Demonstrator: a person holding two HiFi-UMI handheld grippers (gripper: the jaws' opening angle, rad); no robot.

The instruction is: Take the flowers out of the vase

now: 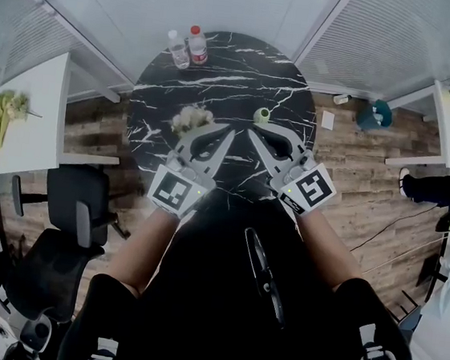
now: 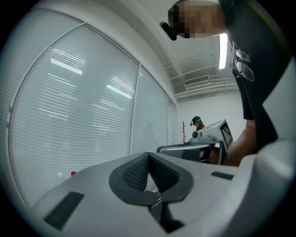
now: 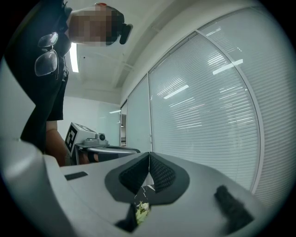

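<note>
Black marble desk (image 1: 245, 76): pale flowers (image 1: 192, 118) sit just past the left tongs (image 1: 230, 131), small green vase (image 1: 261, 115) just past the right tongs (image 1: 251, 130), the two apart. Both tongs pressed together, pinching nothing. Risk: a closed approach would likely shove the bunch or topple the vase, which looks light.

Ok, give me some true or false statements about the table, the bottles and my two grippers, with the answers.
1. The left gripper and the right gripper both have their jaws together. True.
2. Two bottles stand at the table's far edge. True.
3. The table is white and square. False: it is round and black with white veins.
4. The left gripper grips the pale flowers. False: it holds nothing; the flowers sit on the table just past it.
</note>
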